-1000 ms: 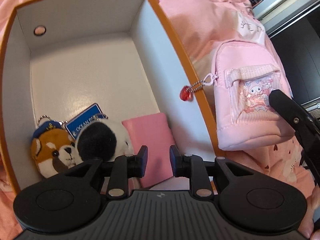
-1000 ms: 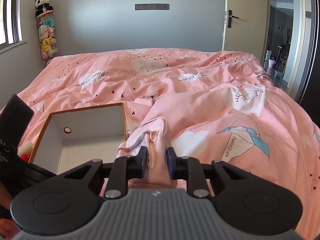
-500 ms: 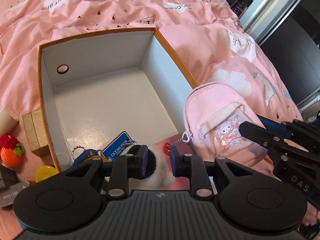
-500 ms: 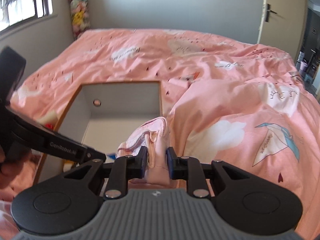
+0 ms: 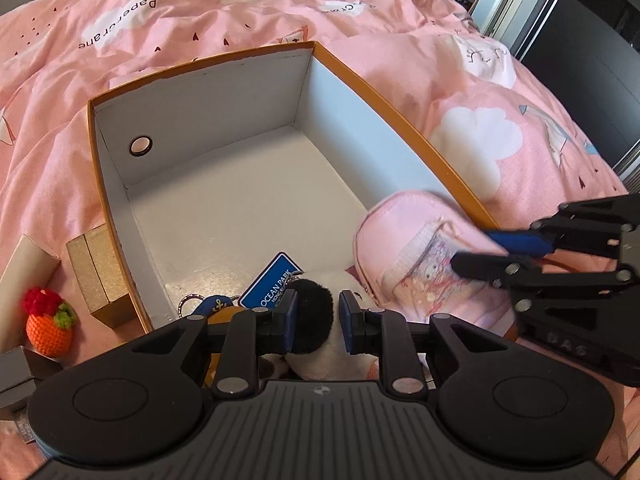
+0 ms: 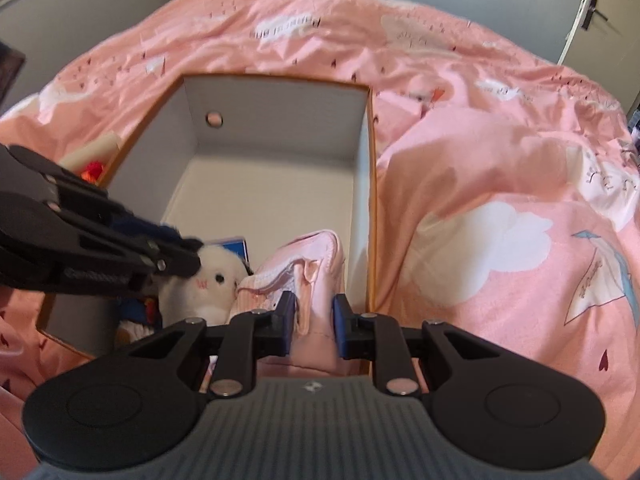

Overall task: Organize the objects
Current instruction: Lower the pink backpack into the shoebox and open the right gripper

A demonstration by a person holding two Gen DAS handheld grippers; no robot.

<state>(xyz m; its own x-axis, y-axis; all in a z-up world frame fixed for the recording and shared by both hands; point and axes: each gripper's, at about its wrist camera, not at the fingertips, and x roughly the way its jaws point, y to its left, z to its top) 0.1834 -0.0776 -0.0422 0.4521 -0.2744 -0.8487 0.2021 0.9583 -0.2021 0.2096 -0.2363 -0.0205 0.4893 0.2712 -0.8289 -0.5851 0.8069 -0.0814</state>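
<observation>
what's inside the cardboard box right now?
In the cardboard box: a white plush toy, a blue Ocean Park tag, a key ring, and the pink mini backpack in the right gripper. The far half is bare. Anything beneath the plush is hidden.

Both grippers matte black w/ blue pads (image 5: 289,322), silver rivets, ribbed grey housing, round discs each side.

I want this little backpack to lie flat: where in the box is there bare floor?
The box floor is bare from the holed far wall to the blue tag. The near end is crowded: plush toy, keychains, pink backpack.
</observation>
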